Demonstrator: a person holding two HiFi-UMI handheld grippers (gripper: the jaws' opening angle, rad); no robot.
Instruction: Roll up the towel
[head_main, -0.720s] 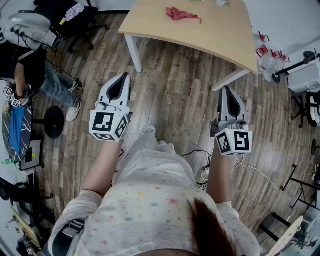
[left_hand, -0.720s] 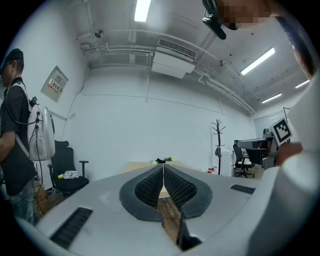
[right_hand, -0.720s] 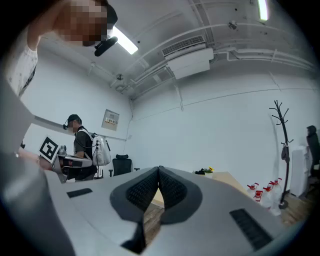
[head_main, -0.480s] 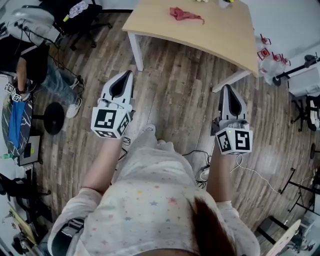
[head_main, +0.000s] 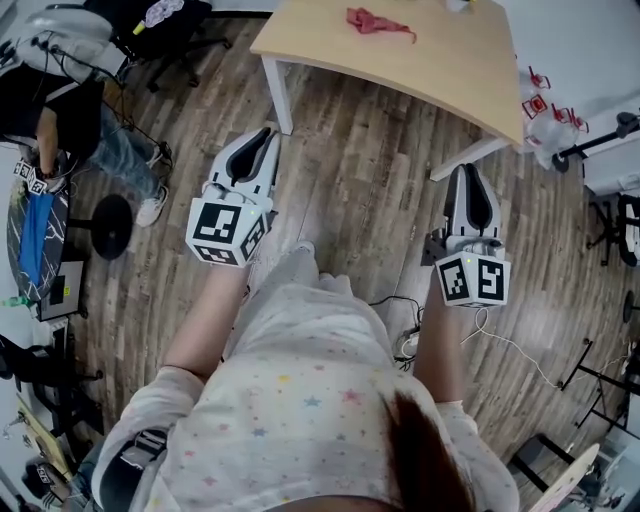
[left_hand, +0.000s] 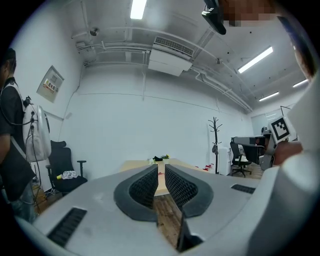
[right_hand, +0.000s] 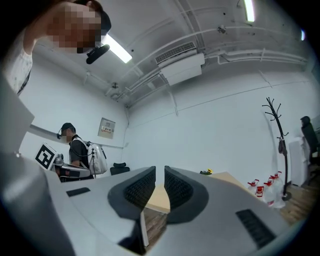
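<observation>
1. Over the wooden floor (head_main: 360, 180), on my left, the left tool (head_main: 268, 133) points level, its jaws together with nothing between them.
2. Ahead, the crumpled red towel (head_main: 380, 22) lies on the tabletop (head_main: 450, 60), well apart from both tools.
3. On my right, the right tool (head_main: 467, 170) is likewise closed and empty, short of the tabletop's edge.
</observation>
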